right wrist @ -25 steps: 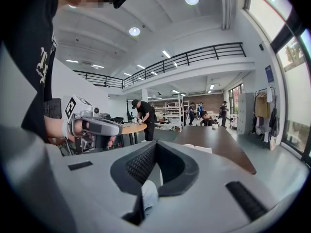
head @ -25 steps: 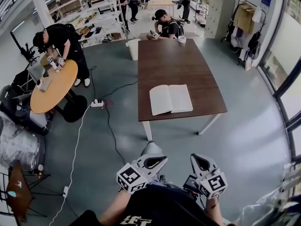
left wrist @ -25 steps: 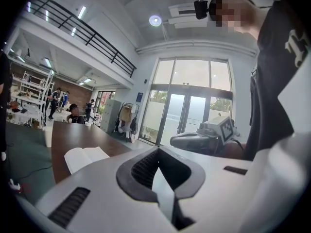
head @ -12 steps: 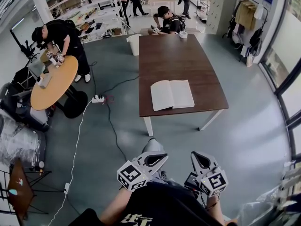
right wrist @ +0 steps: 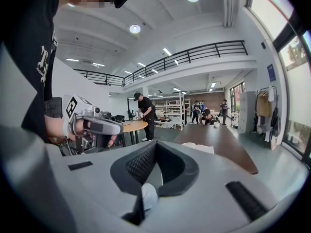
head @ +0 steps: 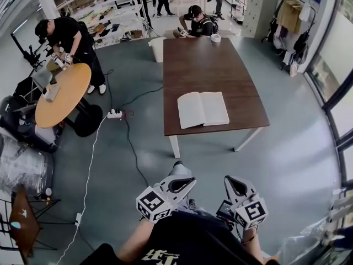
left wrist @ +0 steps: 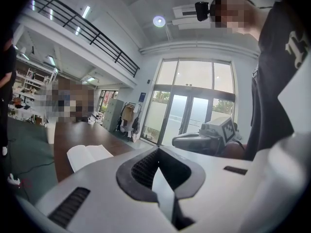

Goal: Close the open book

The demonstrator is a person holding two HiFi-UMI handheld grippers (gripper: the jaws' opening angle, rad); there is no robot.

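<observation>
Open book [head: 202, 109] lies flat, pages up, near the front edge of the brown table [head: 209, 59], well ahead of the person. Left gripper [head: 180, 185] and right gripper [head: 236, 186] sit low at the waist, side by side, each with jaws pressed together on nothing. This looks like a carrying posture: the book is far out of reach, so the approach comes first. Book not yet closed.

We're seeing a dark brown wood-look counter [head: 204, 65] with a smooth satin top, and the open book [head: 202, 109] on it has matt off-white paper pages. The left tool [head: 187, 181] and right tool [head: 230, 182] look like matt pale-grey plastic with black ribbed pads [left wrist: 144, 167], and the grey floor [head: 287, 164] is smooth, slightly glossy.
</observation>
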